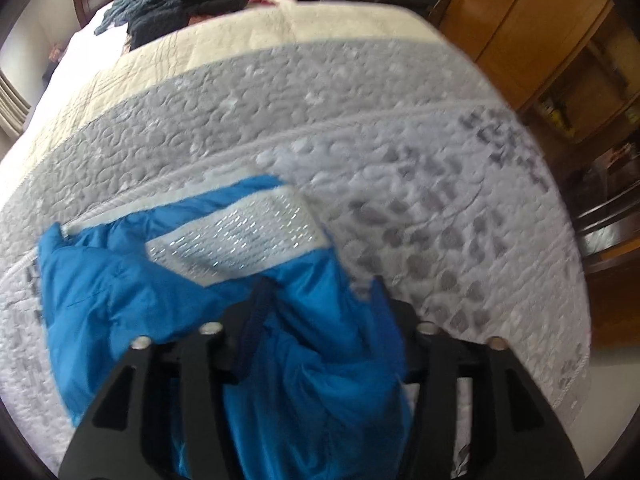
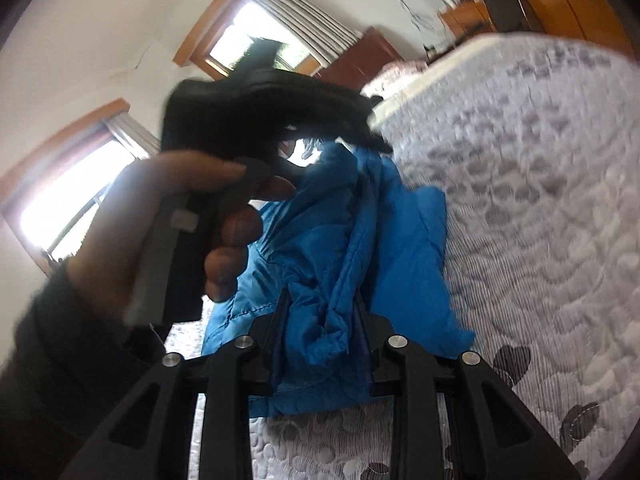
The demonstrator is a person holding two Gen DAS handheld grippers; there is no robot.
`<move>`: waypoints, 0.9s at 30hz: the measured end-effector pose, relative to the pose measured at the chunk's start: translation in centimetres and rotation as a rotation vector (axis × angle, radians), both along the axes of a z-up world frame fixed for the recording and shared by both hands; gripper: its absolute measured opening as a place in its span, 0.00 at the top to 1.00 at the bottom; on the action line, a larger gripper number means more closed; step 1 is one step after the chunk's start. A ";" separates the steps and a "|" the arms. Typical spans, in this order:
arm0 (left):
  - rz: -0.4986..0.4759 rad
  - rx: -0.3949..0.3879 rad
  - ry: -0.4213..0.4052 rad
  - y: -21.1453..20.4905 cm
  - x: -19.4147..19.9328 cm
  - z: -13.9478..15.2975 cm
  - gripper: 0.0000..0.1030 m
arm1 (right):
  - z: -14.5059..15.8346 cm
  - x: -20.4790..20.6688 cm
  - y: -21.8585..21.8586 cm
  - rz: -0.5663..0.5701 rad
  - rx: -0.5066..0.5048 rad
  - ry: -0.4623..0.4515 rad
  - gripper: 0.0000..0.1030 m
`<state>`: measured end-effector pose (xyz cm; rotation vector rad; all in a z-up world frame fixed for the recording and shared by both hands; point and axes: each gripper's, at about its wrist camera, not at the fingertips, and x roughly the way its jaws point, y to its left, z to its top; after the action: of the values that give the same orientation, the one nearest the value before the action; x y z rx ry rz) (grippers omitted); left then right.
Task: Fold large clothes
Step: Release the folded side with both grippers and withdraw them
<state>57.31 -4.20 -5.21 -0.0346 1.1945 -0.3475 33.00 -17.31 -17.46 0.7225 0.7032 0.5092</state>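
Observation:
A bright blue padded jacket (image 1: 132, 292) with a silvery white lining (image 1: 240, 240) hangs bunched over the quilted bed. My left gripper (image 1: 320, 300) is shut on a thick fold of the blue jacket, which spills down between its black fingers. In the right wrist view the same blue jacket (image 2: 360, 240) stretches from my right gripper (image 2: 320, 304), shut on a bunch of it, up to the other gripper (image 2: 256, 112), which a person's hand (image 2: 168, 216) holds at the upper left.
A grey and white quilted bedspread (image 1: 400, 168) covers the bed. Dark clothes (image 1: 180, 12) are piled at the far end by the headboard. Wooden wardrobes (image 1: 532, 28) stand to the right, windows (image 2: 256, 36) on the wall.

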 end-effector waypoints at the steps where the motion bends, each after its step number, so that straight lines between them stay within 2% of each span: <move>1: -0.004 -0.036 -0.012 0.1 -0.2 0.2 0.31 | -0.4 0.1 -0.3 0.008 0.023 0.015 0.71; 3: -0.022 -0.124 -0.042 0.6 -0.9 1.0 0.26 | -0.9 0.2 -0.7 0.027 0.054 0.038 0.66; 5: -0.034 -0.164 -0.058 0.8 -1.7 1.8 0.18 | -1.2 0.3 -1.1 0.047 0.086 0.062 0.59; 7: -0.054 -0.228 -0.084 1.6 -3.1 3.4 0.17 | -1.3 0.5 -1.8 0.085 0.147 0.096 0.42; 10: -0.097 -0.283 -0.153 4.2 -5.8 5.7 0.15 | -0.3 1.2 -2.9 0.169 0.215 0.122 0.27; 12: -0.111 -0.316 -0.206 6.4 -8.0 6.9 0.12 | 0.7 2.3 -3.7 0.212 0.246 0.150 0.12; 18: -0.111 -0.505 -0.230 12.6 -13.9 7.2 0.12 | 2.5 9.7 -3.7 0.335 0.234 0.278 0.11; 24: -0.131 -0.595 -0.244 15.4 -18.3 6.3 0.12 | 1.5 15.0 -1.0 0.389 0.143 0.401 0.12; 26: -0.136 -0.612 -0.248 16.0 -19.3 6.0 0.12 | 1.4 15.9 -0.2 0.398 0.128 0.409 0.20; 27: -0.140 -0.624 -0.245 16.3 -19.6 5.7 0.12 | 1.6 16.2 0.2 0.412 0.111 0.405 0.39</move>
<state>37.73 12.09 0.49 -0.4391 0.8118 -0.8146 49.24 -17.07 -15.83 0.7976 1.2237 0.7924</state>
